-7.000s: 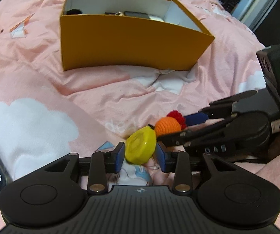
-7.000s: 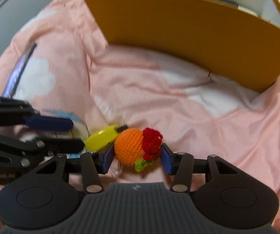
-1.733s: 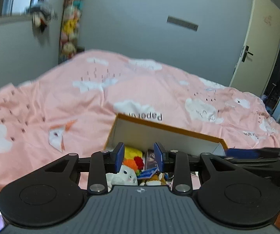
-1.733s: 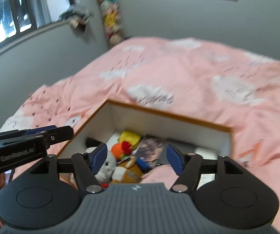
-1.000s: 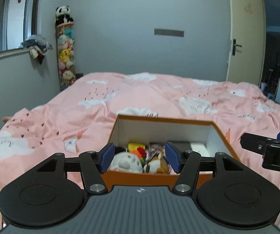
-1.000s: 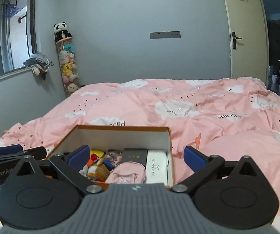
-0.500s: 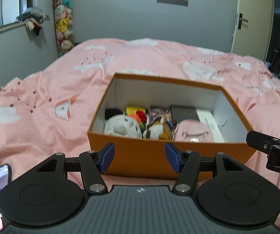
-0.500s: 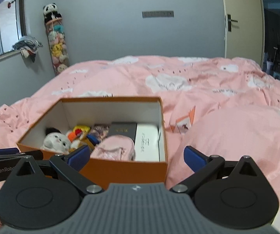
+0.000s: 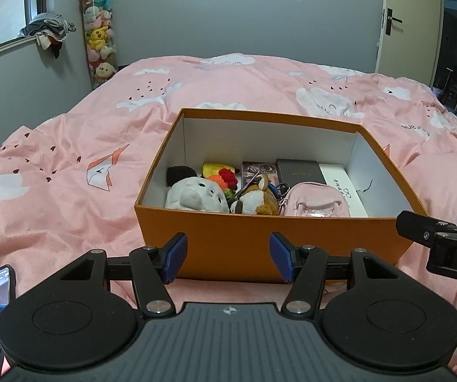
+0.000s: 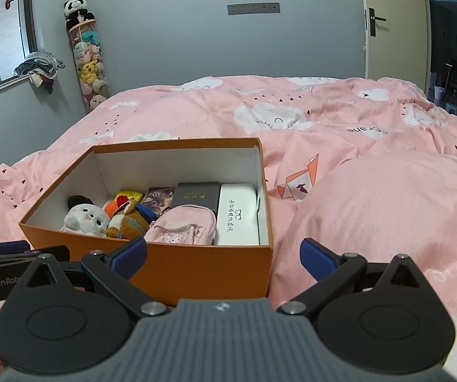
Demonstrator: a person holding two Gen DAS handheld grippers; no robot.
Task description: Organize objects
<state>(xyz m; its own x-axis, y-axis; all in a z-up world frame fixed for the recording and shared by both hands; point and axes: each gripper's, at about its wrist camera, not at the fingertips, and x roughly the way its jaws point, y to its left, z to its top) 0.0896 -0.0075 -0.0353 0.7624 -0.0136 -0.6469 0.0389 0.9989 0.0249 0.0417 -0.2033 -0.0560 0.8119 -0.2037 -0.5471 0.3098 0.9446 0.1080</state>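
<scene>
Box [image 9: 269,242] beyond left claw [image 9: 228,258]

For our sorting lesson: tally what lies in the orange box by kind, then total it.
Plush toys: 2 (white, brown)
Crochet fruit: 1
Yellow item: 1
Pink pouch: 1
Flat cases or cards: 3 (white, dark, printed)
Total: 8

My right gripper [image 10: 223,256] hangs with its blue pads spread wide and nothing between them, just short of the orange box [image 10: 203,264] on the pink duvet [image 10: 371,197]. Inside I see a white plush [image 10: 85,219], a pink mini backpack [image 10: 183,227] and a white case [image 10: 236,215]; my left gripper [image 10: 8,251] pokes in at the left edge
</scene>
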